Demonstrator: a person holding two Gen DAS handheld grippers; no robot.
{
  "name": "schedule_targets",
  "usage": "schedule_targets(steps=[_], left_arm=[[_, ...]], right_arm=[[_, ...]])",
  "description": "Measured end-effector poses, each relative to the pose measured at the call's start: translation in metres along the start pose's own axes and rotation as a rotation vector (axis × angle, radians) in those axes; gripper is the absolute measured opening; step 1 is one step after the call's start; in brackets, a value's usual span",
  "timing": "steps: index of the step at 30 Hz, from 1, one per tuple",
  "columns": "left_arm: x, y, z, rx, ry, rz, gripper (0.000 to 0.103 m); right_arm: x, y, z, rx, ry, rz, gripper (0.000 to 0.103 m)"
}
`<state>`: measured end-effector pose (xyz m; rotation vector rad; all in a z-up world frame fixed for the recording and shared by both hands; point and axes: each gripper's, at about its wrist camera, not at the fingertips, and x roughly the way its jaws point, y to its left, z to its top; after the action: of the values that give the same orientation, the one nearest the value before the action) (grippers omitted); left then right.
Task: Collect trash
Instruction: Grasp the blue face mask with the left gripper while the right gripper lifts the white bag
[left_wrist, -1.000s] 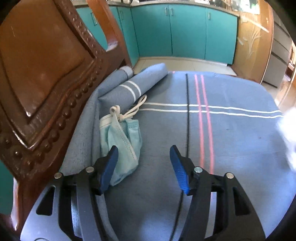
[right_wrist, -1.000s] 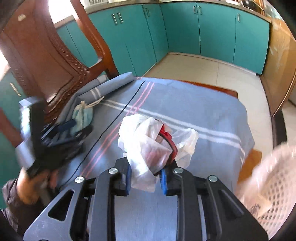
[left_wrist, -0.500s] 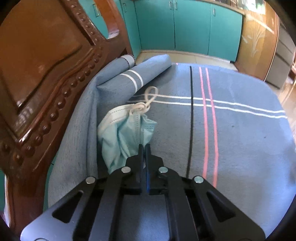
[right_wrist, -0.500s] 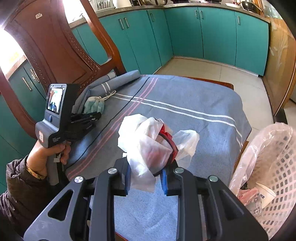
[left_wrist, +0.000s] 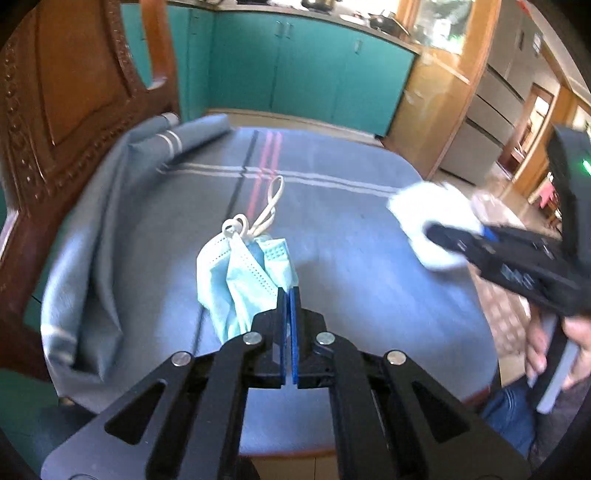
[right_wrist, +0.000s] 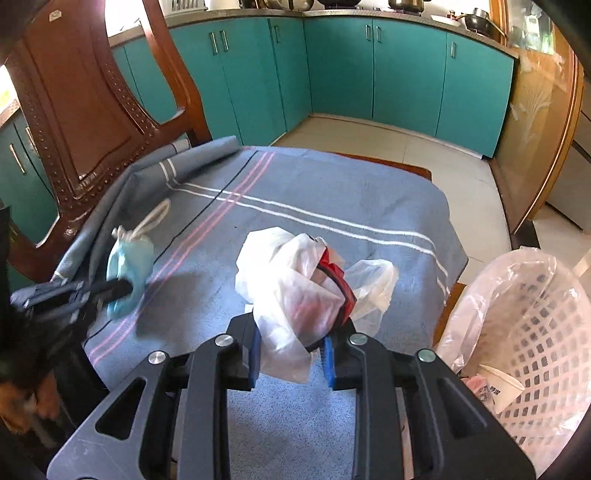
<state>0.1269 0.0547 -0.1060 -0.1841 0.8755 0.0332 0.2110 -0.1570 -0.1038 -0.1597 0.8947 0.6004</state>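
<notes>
Now that your left tongs (left_wrist: 288, 295) have snapped shut on the face mask (left_wrist: 243, 273) and lifted it off the blue cloth (left_wrist: 354, 280) on the desk, both pickups are done. Your right tongs (right_wrist: 291, 350) stay clamped on the plastic bag (right_wrist: 295, 288); the lined basket (right_wrist: 535, 332) waits just beyond, at the right.

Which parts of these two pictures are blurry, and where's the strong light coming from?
Left wrist view: the right gripper and its white plastic bag are smeared by motion, while the face mask is sharp. Right wrist view: the left gripper and mask blur; the window at top left is blown out, and the basket looks washed out. Both bend straight lines at the rim.
</notes>
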Motion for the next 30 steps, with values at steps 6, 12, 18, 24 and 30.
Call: schedule_targets(steps=[6,12,18,24,30], left_arm=[[0.008,-0.003,-0.009,0.016,0.032,0.016,0.029],[-0.011,0.006,-0.012,-0.046,0.003,0.011,0.06],[0.0,0.008,-0.01,-0.048,0.012,0.059,0.07],[0.016,0.005,-0.011,-0.025,0.038,0.108,0.072],[0.019,0.005,-0.01,-0.029,0.04,0.109,0.072]], right_arm=[[0.011,0.002,-0.001,-0.009,0.025,-0.031,0.031],[0.015,0.004,0.001,0.017,0.015,-0.015,0.06],[0.017,0.003,0.003,0.02,-0.006,-0.054,0.073],[0.03,0.006,0.0,-0.001,0.036,-0.08,0.074],[0.042,0.012,-0.004,-0.033,0.069,-0.114,0.074]])
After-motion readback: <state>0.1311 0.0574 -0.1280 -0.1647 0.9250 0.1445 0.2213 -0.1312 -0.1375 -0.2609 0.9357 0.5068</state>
